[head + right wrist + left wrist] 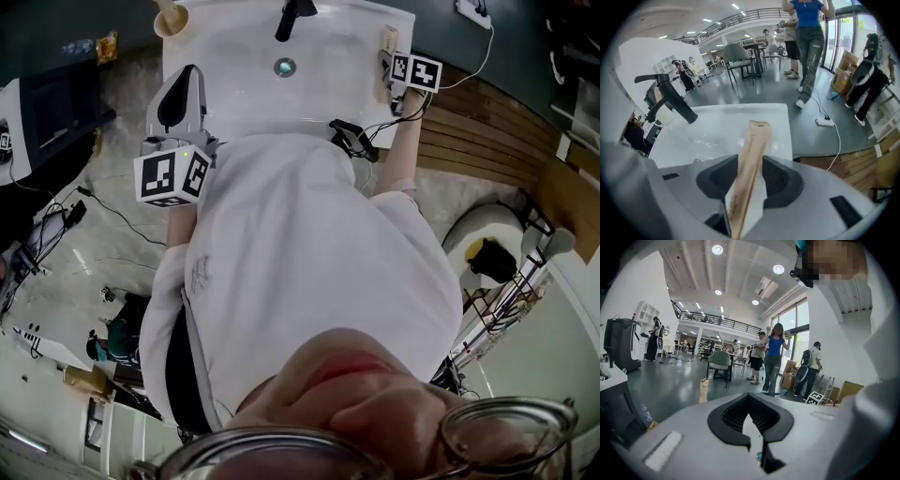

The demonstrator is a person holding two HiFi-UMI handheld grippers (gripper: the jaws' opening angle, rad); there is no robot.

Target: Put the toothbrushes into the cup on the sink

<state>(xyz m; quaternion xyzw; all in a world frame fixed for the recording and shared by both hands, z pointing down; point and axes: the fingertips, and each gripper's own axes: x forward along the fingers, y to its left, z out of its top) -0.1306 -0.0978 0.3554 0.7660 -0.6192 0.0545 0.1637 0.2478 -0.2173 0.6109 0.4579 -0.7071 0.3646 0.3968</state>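
Straddling a paper-wrapped toothbrush on the sink rim, the right gripper has its jaws wide, not pinching it, while the left gripper is closed and empty.

A large open industrial hall used as a test space, not a real bathroom: a white sink with a black faucet stands on polished concrete, beneath a railed mezzanine and high ceiling lights, among office chairs, cardboard boxes and a trailing power strip.
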